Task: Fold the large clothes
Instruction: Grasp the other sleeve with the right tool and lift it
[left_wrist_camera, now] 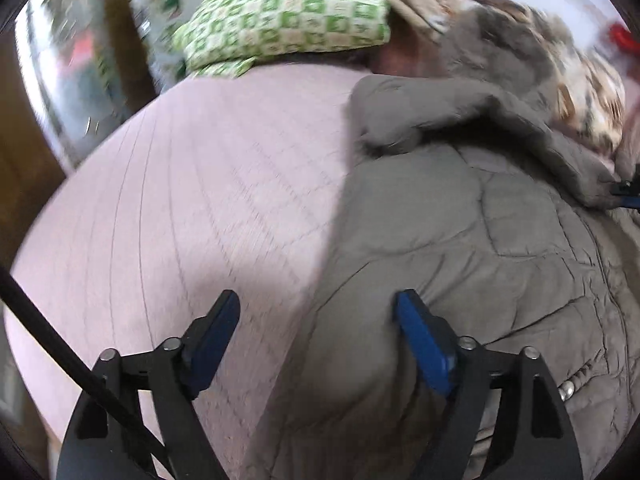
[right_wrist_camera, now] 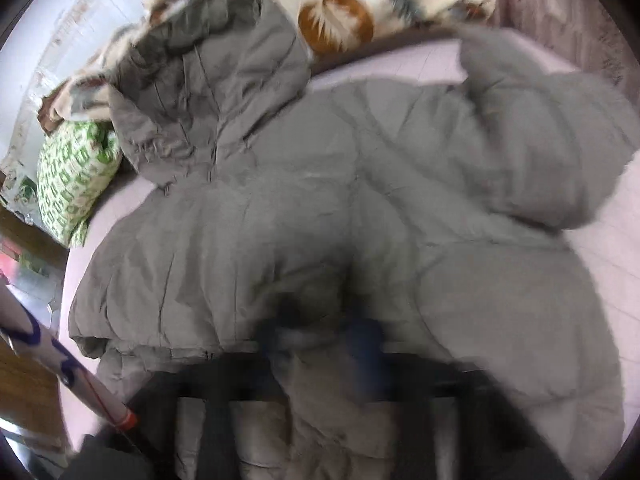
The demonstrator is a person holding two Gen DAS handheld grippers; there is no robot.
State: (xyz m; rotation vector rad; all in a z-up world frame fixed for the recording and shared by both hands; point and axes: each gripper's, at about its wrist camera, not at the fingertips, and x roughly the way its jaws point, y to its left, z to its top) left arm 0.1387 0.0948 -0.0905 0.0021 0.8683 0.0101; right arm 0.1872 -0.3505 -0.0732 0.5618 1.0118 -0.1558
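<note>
L gripper (left_wrist_camera: 318, 312), black two-finger tool w/ blue pads, points steeply down, jaws spread wide. Nothing pinched between the pads; L finger (left_wrist_camera: 216, 332) sits over bare surface, R finger (left_wrist_camera: 424, 344) rests at the fabric edge. R gripper (right_wrist_camera: 324, 336), same black build w/ blue pads, also angled steeply down, heavily blurred. Its jaws sit close together; grey fabric bunches between them, but blur hides whether the pads actually press on it.

My left wrist camera looks steeply down, close over the grey padded coat (left_wrist_camera: 460, 280) at its edge on the pink bedsheet (left_wrist_camera: 180, 200); my right, seemingly higher though blurred, shares coat, sheet and green pillow (right_wrist_camera: 68, 184).
</note>
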